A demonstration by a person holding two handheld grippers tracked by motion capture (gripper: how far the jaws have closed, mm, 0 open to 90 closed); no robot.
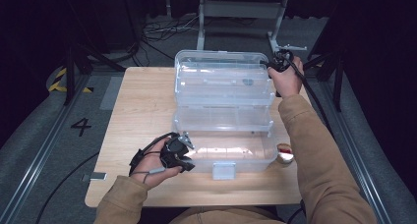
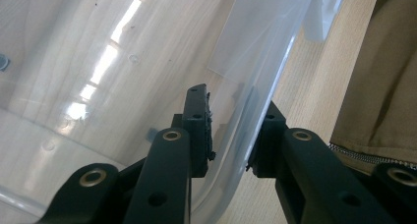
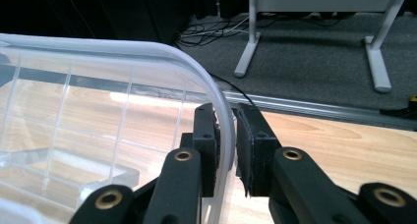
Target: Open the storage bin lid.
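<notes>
One clear plastic tiered storage box [image 1: 223, 111] is sitting fanned open on the wooden table [image 1: 137, 106], three tiers counted: far top tray, middle tray, near bottom bin with one latch tab [image 1: 223, 171] at its front. The left gripper [image 1: 183, 157] is pinching the bin's near left wall, one jaw inside, one outside; in the left gripper view the curved clear wall [image 2: 255, 106] is running between the pads, though whether both pads are actually pressing is hard to tell. The right gripper [image 1: 280, 62] is clamping the far right corner rim [image 3: 216, 101] of the top tier, jaws drawn in tight on the thin plastic edge. Step in hand, by my read: bracing the base with the left while the right is working the top tier, either folding it shut or spreading it; direction not tellable. Next move is calling for the left to keep the bin pinned so it isn't sliding, and the right to swing the tier along its hinge arc without twisting the rim. Counts: one box, three tiers, one latch tab, two grippers, one small reddish item [image 1: 284, 153] by the bin's right corner, too small to identify
</notes>
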